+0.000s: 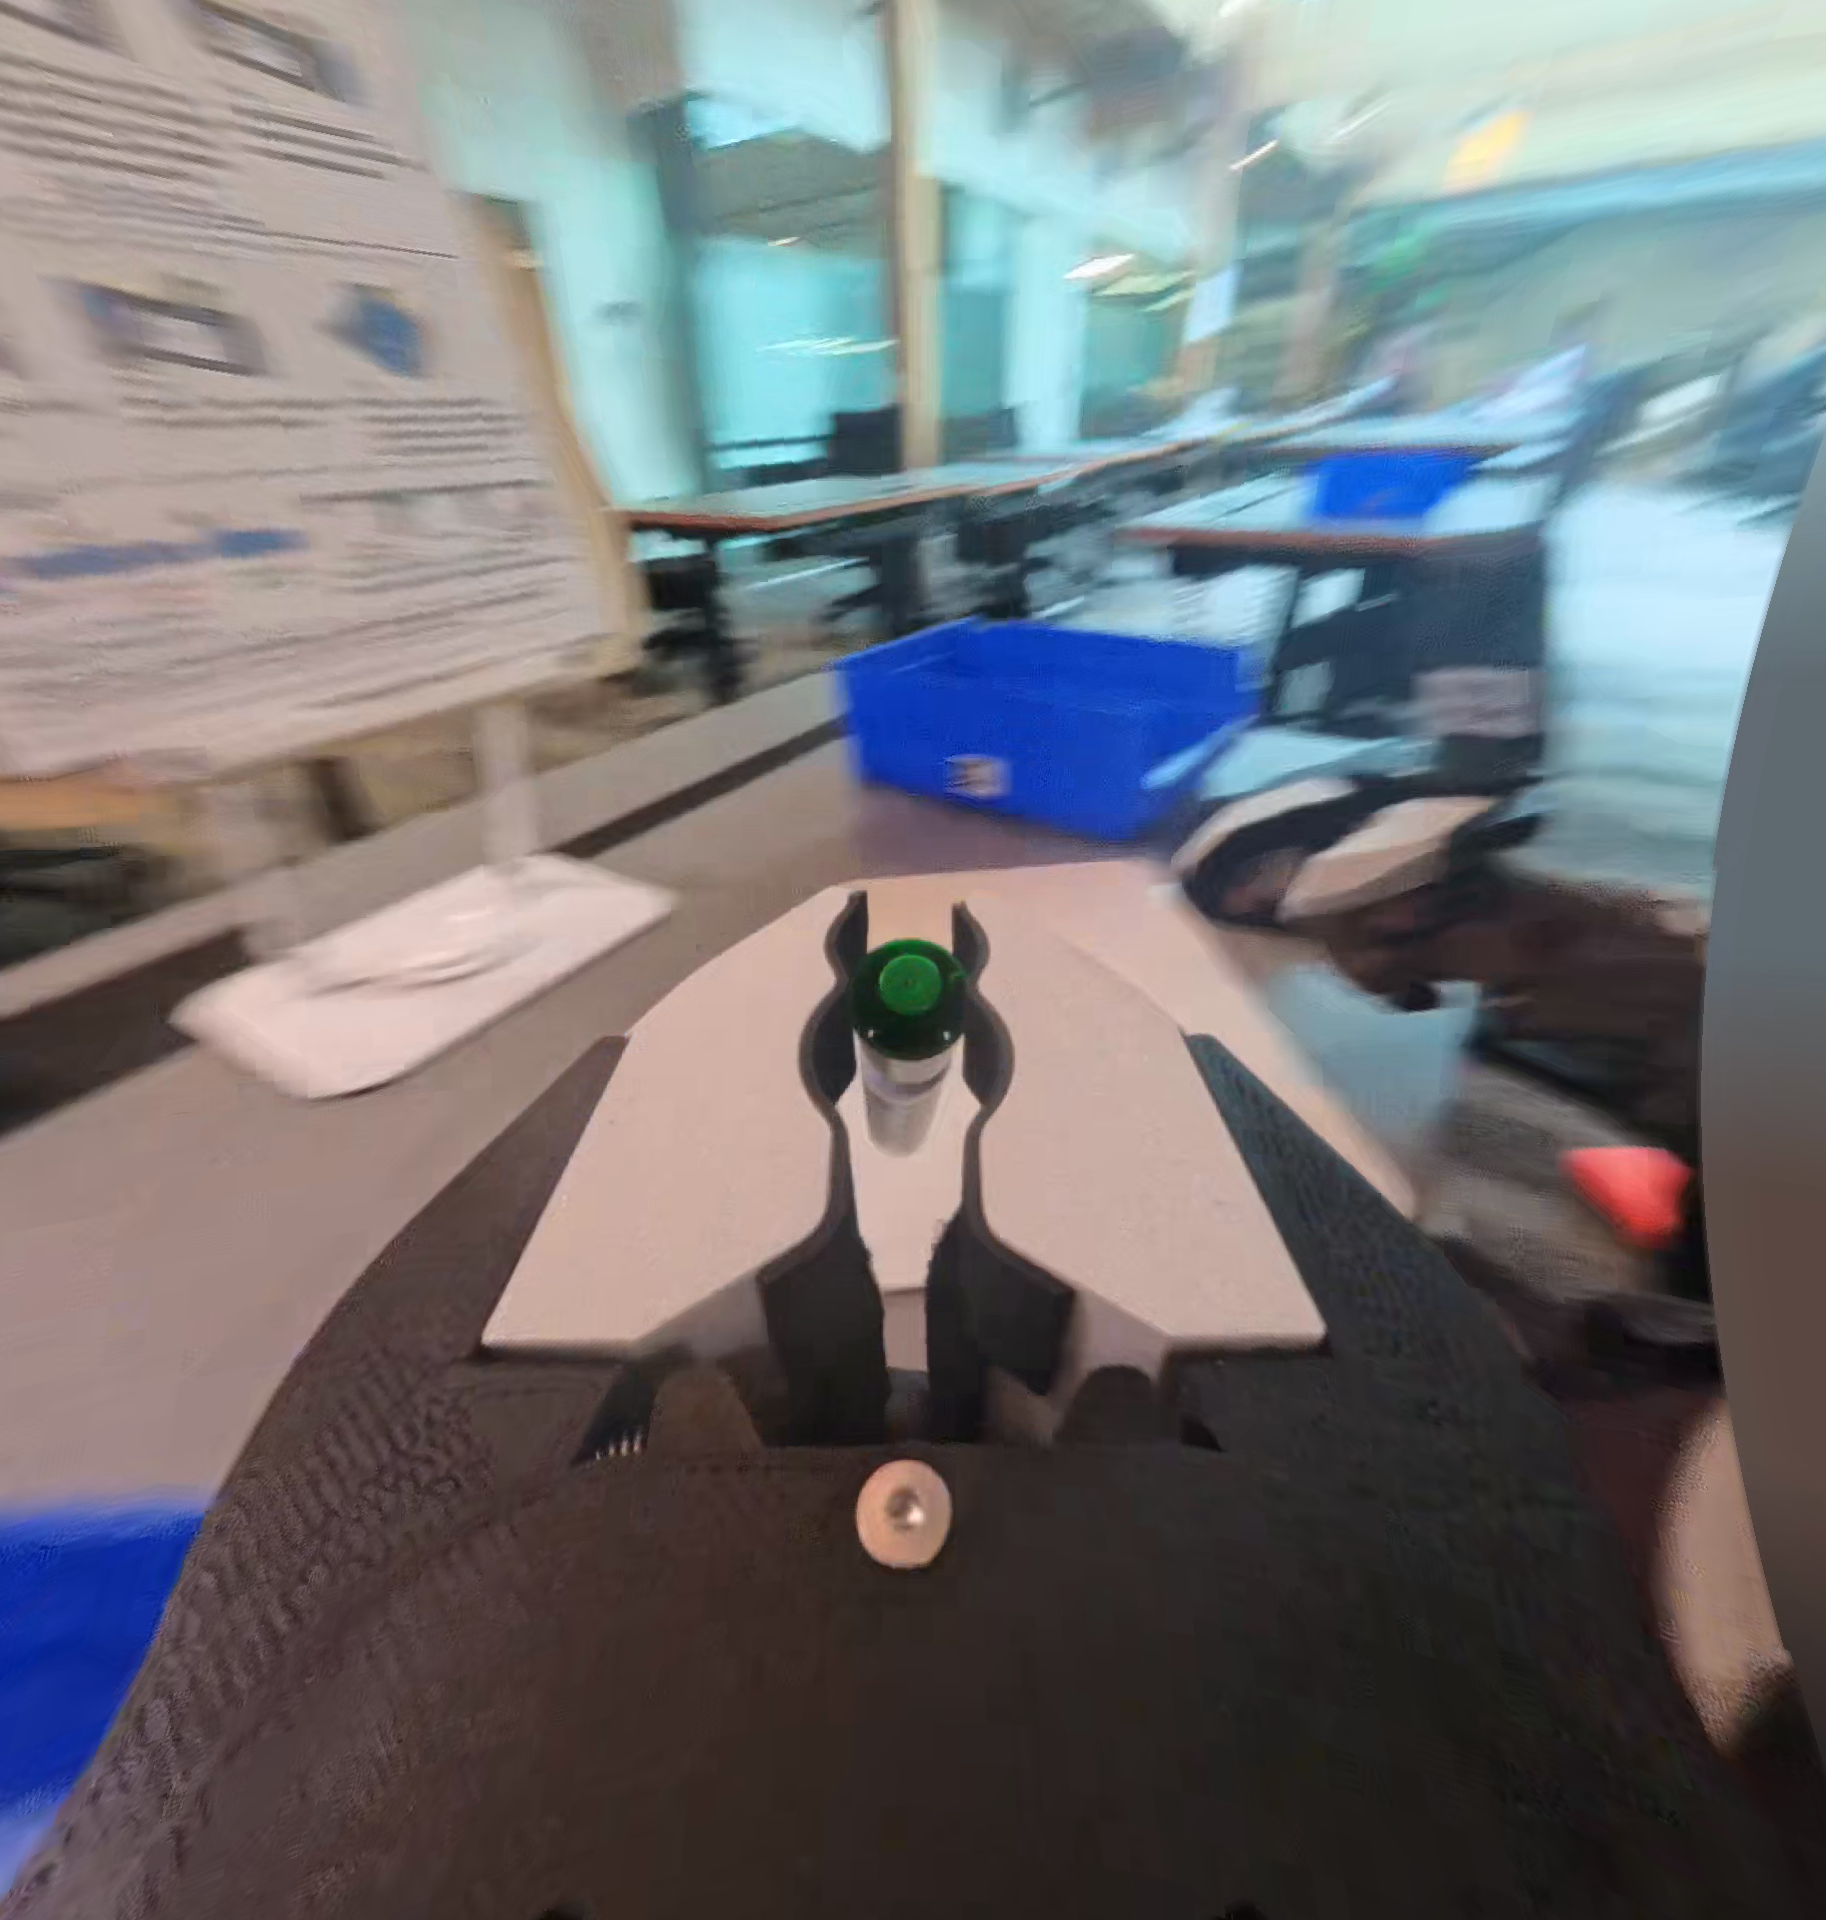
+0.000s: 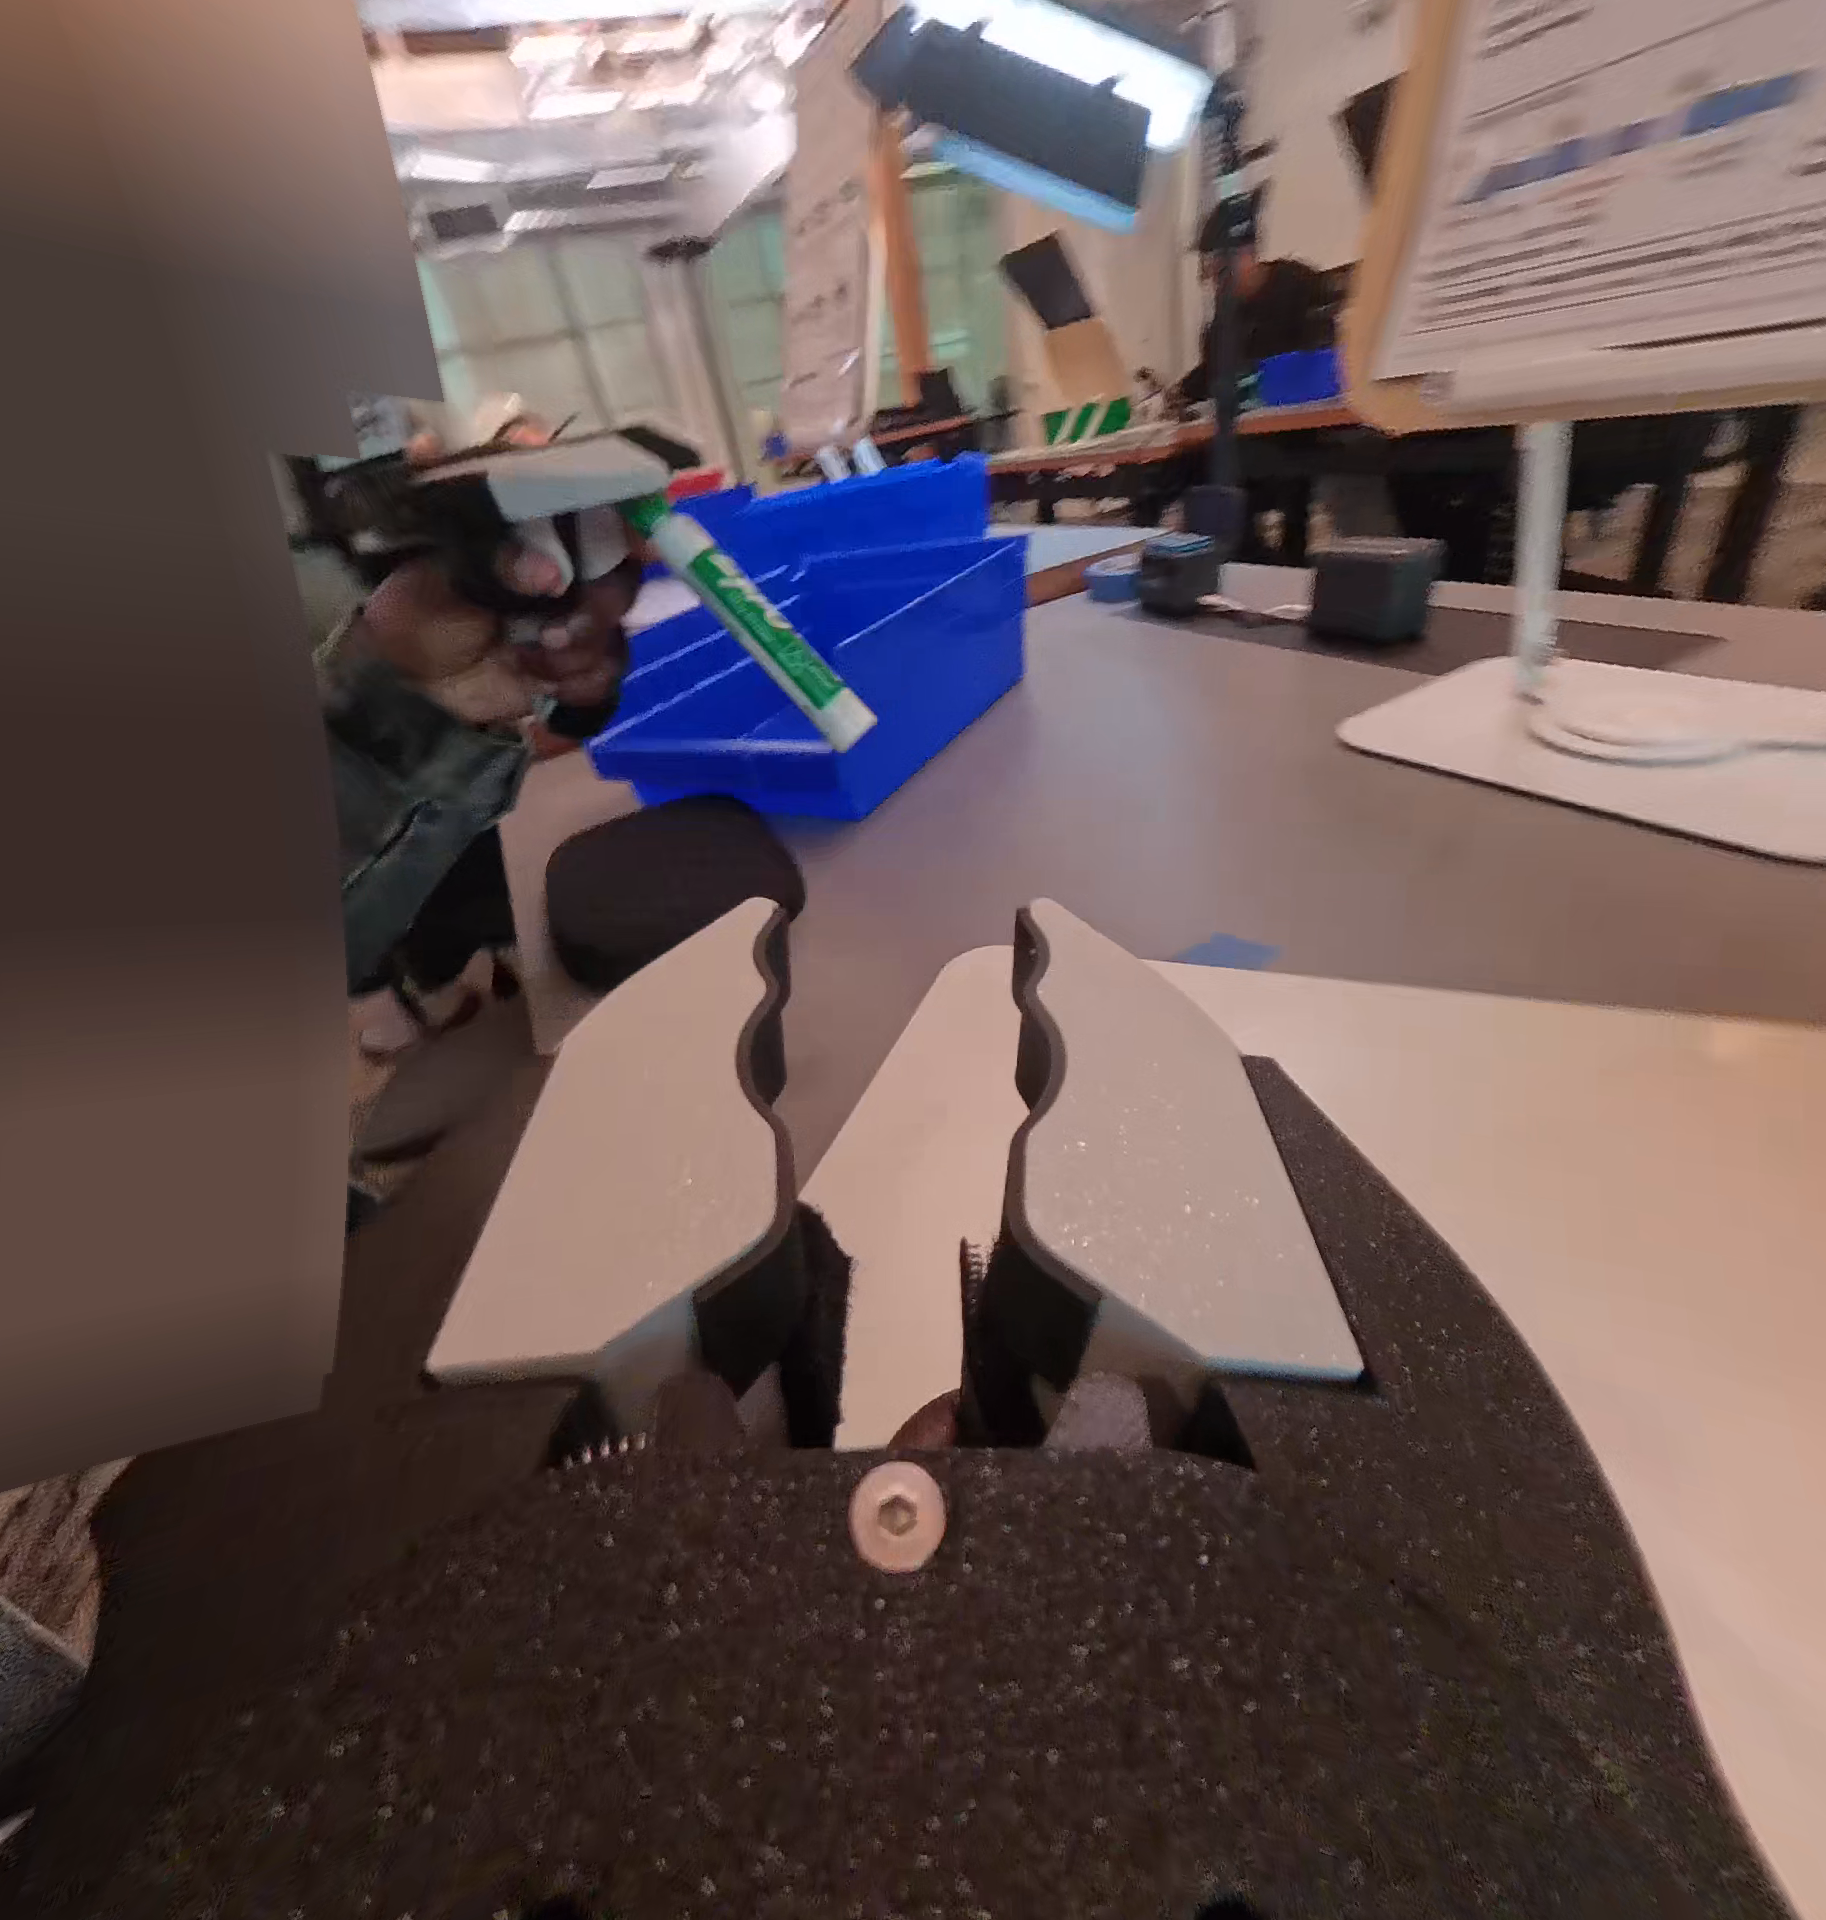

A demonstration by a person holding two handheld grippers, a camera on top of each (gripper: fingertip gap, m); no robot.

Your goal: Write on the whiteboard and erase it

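Holding a green-capped dry-erase marker [image 1: 904, 1023] between the scalloped dark pads of our left gripper [image 1: 909, 935], we judge this to be the start of the writing step. The pads press on its smooth white barrel just below the cap, and the cap (glossy, round) is still on. Seen from the right wrist, the marker [image 2: 753, 613] slants down in the air in front of a blue plastic bin [image 2: 888, 665] with ribbed dividers. Below it a dark rounded pad, probably the eraser [image 2: 670, 894], lies on the grey matte table [image 2: 1200, 810]. Our right gripper [image 2: 898, 935] stands wide with nothing between its pads, over the corner of a flat pale sheet, likely the whiteboard [image 2: 1511, 1195]. Next, we reckon, the cap must come off, which calls for the right gripper to close on it.
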